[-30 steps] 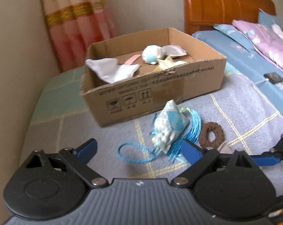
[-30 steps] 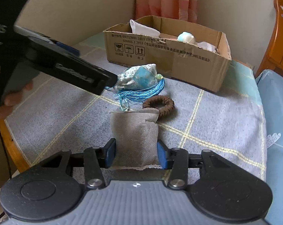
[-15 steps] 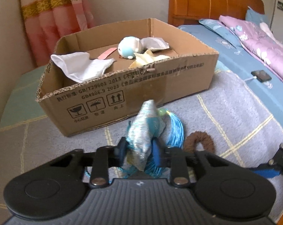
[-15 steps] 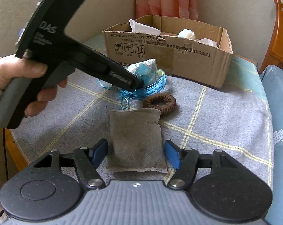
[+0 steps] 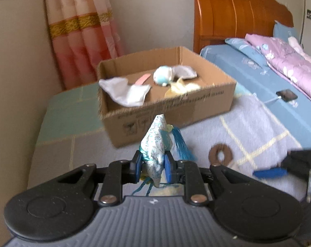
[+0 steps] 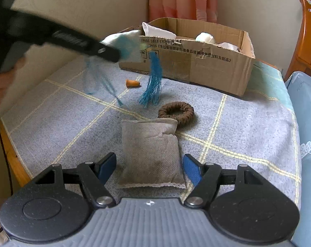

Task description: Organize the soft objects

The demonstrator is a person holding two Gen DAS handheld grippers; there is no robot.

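Fingers of the left gripper clench the sachet, lifted before the box, tassel dangling; carry it high enough to clear the rim. Right gripper, its fingers just spread, straddles the pouch without touching.

In the right wrist view, motion blur smears the left gripper and the patterned sachet it carries, so the pattern there is unreadable. The person's hand is cut by the left edge. The small orange object on the blanket is too small to identify. The cardboard box wall hides most of its contents.
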